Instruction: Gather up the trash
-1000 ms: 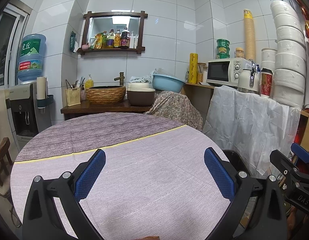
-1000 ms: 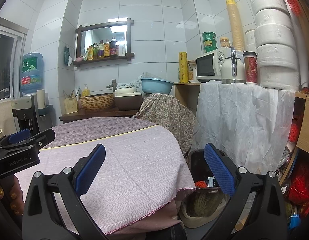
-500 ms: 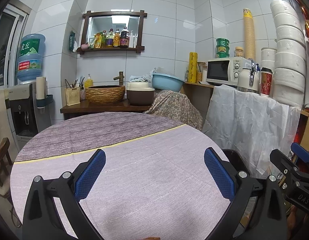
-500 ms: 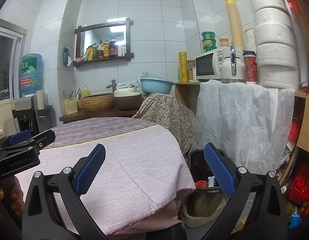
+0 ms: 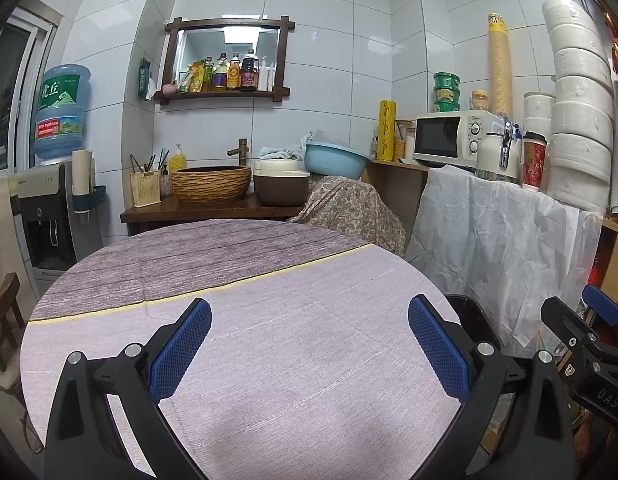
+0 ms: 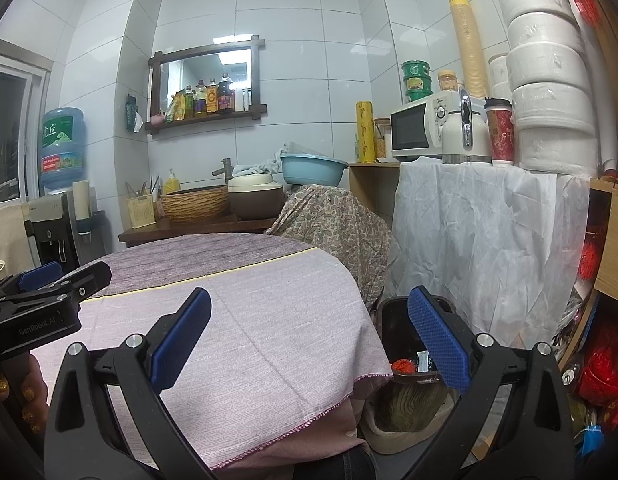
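Observation:
A dark trash bin [image 6: 393, 320] stands on the floor right of the round table [image 6: 269, 320]. Red and white scraps [image 6: 403, 366] lie inside it. Its rim also shows in the left wrist view [image 5: 467, 312]. My left gripper [image 5: 309, 344] is open and empty above the table's cloth [image 5: 309, 360]. My right gripper [image 6: 309, 340] is open and empty over the table's right edge, its right finger above the bin. No trash shows on the table. Each gripper shows in the other's view, the right one [image 5: 589, 344] and the left one [image 6: 49, 300].
A cloth-draped counter [image 5: 505, 240] with a microwave [image 5: 449, 140] stands to the right. A wooden shelf with a woven basket [image 5: 211, 184] and a blue basin [image 5: 335, 160] is behind the table. A water dispenser [image 5: 53, 200] stands at the left.

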`<state>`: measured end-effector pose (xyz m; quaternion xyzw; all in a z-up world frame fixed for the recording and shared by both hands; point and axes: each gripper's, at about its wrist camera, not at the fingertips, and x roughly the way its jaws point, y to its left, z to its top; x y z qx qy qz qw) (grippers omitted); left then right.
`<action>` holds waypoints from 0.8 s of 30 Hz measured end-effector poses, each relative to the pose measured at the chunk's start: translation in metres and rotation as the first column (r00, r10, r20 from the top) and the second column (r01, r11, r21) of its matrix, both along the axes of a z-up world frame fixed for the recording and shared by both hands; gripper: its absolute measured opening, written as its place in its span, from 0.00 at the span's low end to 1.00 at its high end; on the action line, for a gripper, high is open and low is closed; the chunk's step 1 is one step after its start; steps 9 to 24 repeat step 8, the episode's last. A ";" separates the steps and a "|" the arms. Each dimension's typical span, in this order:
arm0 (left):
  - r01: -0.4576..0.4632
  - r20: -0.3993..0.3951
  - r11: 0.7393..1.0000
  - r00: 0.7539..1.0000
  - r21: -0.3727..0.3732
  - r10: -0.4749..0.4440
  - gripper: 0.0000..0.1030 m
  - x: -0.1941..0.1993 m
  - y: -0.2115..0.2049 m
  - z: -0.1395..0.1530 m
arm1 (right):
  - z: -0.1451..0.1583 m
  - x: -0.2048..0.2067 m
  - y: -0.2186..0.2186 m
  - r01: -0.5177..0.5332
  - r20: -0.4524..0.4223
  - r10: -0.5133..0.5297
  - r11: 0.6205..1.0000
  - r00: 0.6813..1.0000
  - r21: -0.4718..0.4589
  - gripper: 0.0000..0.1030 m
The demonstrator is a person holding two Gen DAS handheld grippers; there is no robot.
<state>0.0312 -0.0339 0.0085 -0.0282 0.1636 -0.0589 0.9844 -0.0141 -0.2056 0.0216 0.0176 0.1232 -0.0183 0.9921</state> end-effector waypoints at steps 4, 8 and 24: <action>0.000 -0.008 1.000 1.000 -0.002 0.000 0.95 0.001 0.000 0.001 | -0.002 0.000 0.004 0.006 -0.006 -0.006 1.000 1.000 0.004 0.95; 0.002 -0.010 1.000 1.000 0.007 -0.002 0.95 0.001 0.000 0.001 | -0.002 -0.002 0.005 0.011 -0.004 -0.011 1.000 1.000 0.011 0.95; 0.002 -0.010 1.000 1.000 0.007 -0.002 0.95 0.001 0.000 0.001 | -0.002 -0.002 0.005 0.011 -0.004 -0.011 1.000 1.000 0.011 0.95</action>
